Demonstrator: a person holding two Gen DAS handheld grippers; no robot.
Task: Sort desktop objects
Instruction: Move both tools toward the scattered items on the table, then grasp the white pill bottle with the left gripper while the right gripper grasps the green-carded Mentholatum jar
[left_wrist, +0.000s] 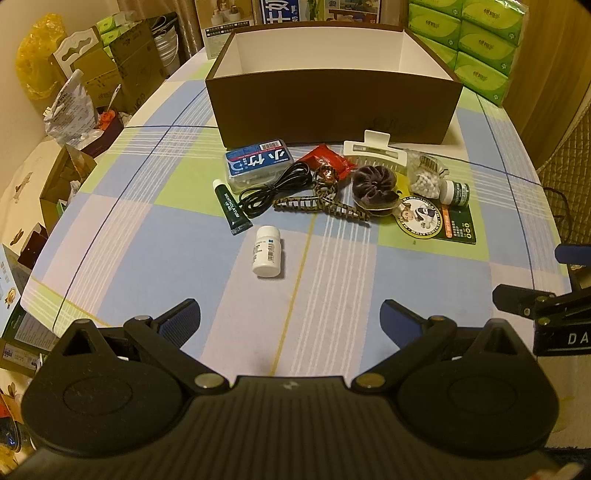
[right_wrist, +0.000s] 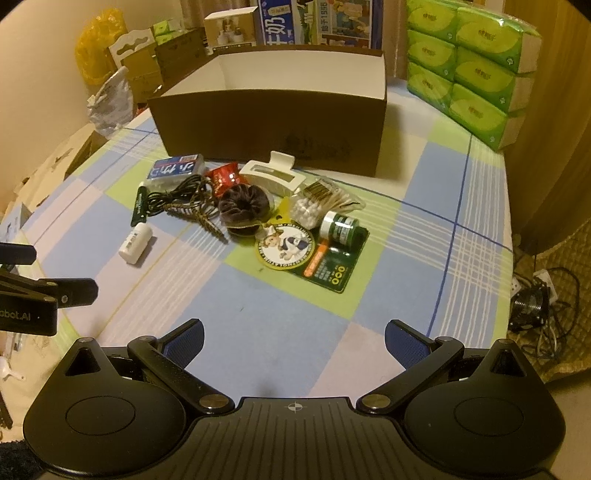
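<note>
A brown open box (left_wrist: 332, 107) with a white inside stands at the back of the checked table; it also shows in the right wrist view (right_wrist: 269, 125). In front of it lies a cluster: a blue case (left_wrist: 258, 160), a black cable (left_wrist: 273, 188), a green tube (left_wrist: 232, 208), a white bottle (left_wrist: 268, 256), a leopard hair claw (left_wrist: 321, 206), a dark scrunchie (left_wrist: 373, 186), a white hair claw (left_wrist: 375, 155), a red packet (left_wrist: 327, 160), cotton swabs (left_wrist: 424, 177) and a green jar (left_wrist: 456, 192). My left gripper (left_wrist: 290, 314) is open and empty near the front edge. My right gripper (right_wrist: 293, 334) is open and empty.
Green tissue packs (right_wrist: 472, 66) are stacked at the back right. Cardboard boxes and bags (left_wrist: 92, 81) crowd the floor to the left. A round card on green packaging (right_wrist: 291, 243) lies under the jar. Cables and a socket (right_wrist: 535, 295) lie on the floor at right.
</note>
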